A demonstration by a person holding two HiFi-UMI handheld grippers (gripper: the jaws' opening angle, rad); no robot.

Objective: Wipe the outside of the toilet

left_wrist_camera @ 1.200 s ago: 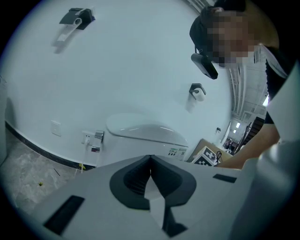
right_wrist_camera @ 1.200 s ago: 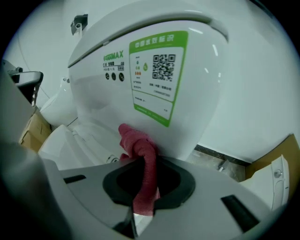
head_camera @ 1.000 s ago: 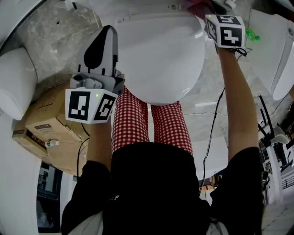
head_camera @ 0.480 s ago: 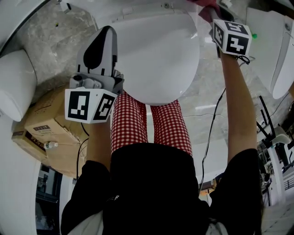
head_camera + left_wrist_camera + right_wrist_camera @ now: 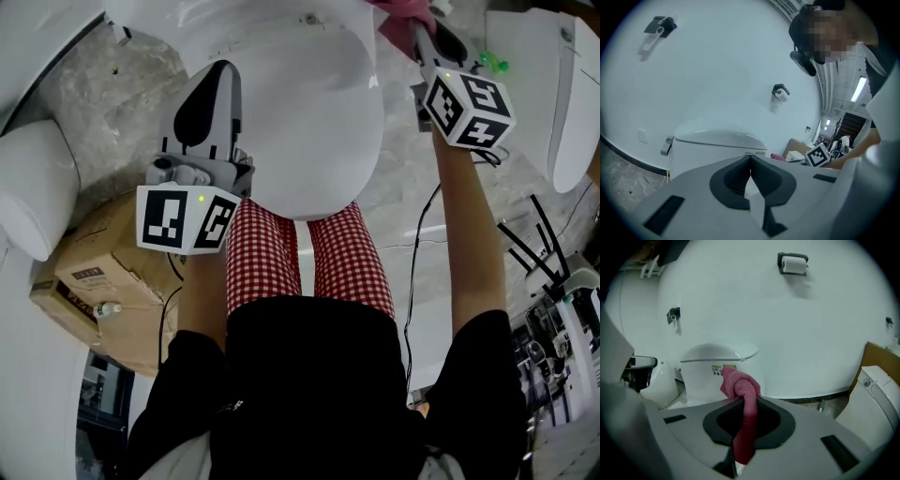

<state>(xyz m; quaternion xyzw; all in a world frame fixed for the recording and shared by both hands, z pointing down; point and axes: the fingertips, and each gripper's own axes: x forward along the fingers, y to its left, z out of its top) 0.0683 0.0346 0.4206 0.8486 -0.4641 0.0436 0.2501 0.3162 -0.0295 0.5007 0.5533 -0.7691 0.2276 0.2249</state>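
Right claw [image 5: 740,401] is closed on pink cloth [image 5: 739,384], which is held near the toilet [image 5: 309,122] at its rear right edge | left claw [image 5: 750,161] is closed empty beside the left rim | bare floor [image 5: 403,187] is seen at the right.

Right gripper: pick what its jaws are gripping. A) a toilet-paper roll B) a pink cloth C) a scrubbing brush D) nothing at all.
B: in the right gripper view, the jaws of the right gripper are shut on a pink cloth, which bunches out ahead of them.
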